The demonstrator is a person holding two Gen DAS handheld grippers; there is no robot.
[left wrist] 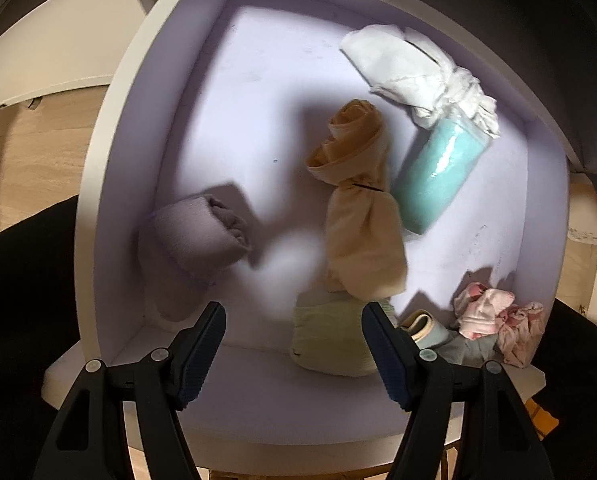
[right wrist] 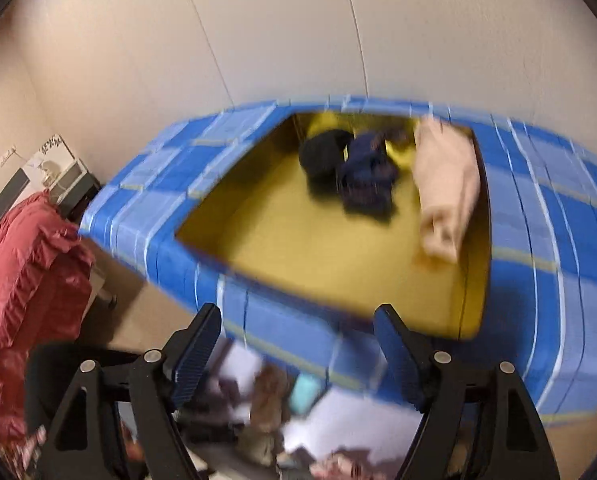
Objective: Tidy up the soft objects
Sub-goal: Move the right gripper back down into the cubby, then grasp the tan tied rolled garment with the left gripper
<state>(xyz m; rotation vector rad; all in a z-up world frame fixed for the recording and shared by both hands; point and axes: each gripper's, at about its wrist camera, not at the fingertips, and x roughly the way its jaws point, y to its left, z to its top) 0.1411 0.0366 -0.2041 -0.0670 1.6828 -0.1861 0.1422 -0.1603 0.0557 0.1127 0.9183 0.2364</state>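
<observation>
My left gripper [left wrist: 293, 312] hangs open over a white box with a lilac inside [left wrist: 110, 184], pointing steeply down. In the box lie a rolled grey-purple sock [left wrist: 194, 240], a beige stocking bundle [left wrist: 358, 216], a teal roll in clear wrap [left wrist: 438, 172], a white cloth [left wrist: 410, 72], a pale green bundle [left wrist: 330, 340] just under the fingertips, and crumpled pink cloth [left wrist: 502, 324]. My right gripper [right wrist: 296, 312] is open and empty in front of a blue plaid box with a yellow inside [right wrist: 146, 184]. That box holds dark rolled items [right wrist: 354, 168] and a pale peach roll [right wrist: 446, 184] by its right wall.
A light blue and cream piece [left wrist: 426, 330] lies beside the pink cloth. Wooden floor [left wrist: 30, 160] shows left of the white box. A red ruffled fabric [right wrist: 26, 280] hangs at the left of the right wrist view, with a beige wall [right wrist: 258, 32] behind the plaid box.
</observation>
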